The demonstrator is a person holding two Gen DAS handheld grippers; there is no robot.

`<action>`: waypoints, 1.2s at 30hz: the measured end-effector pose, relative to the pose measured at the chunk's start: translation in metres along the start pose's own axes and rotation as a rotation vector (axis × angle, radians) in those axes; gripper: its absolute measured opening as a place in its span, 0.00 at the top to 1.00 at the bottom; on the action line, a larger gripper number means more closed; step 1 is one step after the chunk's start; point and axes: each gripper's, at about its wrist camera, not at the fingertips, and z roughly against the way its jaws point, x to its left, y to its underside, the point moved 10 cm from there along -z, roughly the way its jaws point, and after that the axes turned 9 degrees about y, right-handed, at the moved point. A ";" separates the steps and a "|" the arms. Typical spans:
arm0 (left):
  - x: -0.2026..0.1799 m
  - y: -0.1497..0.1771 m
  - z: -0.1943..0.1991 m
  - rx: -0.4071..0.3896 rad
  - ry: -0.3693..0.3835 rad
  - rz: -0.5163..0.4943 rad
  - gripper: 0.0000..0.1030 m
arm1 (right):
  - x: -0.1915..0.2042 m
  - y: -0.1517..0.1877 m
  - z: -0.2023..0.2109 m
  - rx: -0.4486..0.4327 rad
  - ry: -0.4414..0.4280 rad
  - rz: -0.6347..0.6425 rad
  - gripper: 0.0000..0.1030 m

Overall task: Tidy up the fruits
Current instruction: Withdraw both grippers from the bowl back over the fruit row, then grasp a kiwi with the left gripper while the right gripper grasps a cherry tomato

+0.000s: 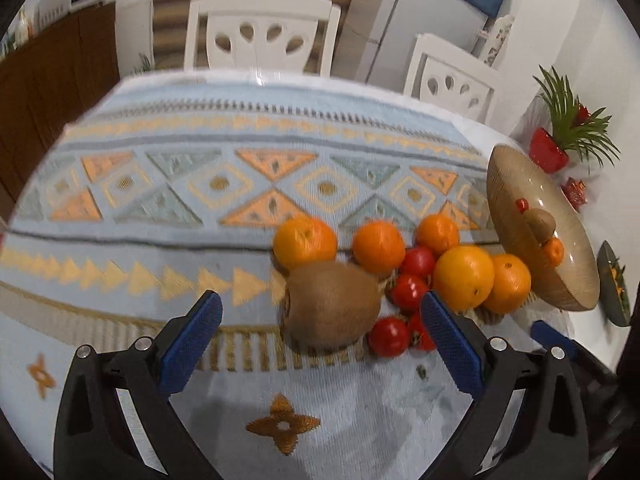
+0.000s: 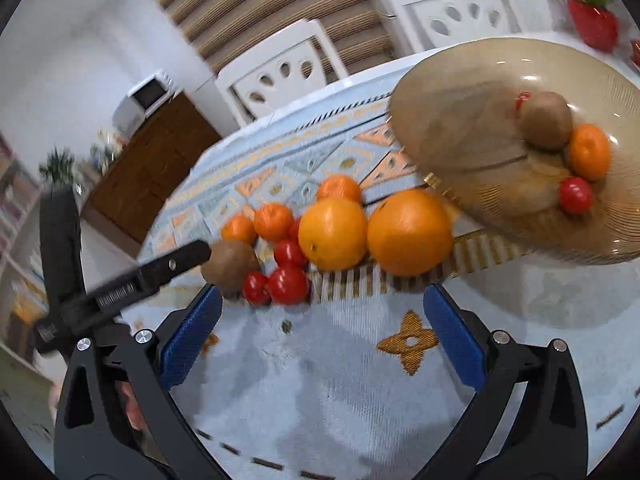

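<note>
I've got both the left gripper (image 1: 320, 320) and right gripper (image 2: 322, 320) spread wide over the patterned tablecloth (image 1: 200, 184); white chairs (image 1: 260, 32) and striped blinds (image 2: 260, 4) behind.

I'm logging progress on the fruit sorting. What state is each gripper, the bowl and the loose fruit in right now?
left gripper: open, empty, kiwi just ahead of it.
right gripper: open, empty.
bowl: partly filled; holds a kiwi, a mandarin and two tomatoes.
kiwi on the cloth: loose, not gripped.
oranges and mandarins: loose on the cloth beside the bowl.
tomatoes: loose among the oranges.
</note>
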 end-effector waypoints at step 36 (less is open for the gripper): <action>0.011 0.003 -0.048 -0.010 -0.008 -0.138 0.05 | 0.038 0.014 -0.064 0.002 0.164 0.216 0.14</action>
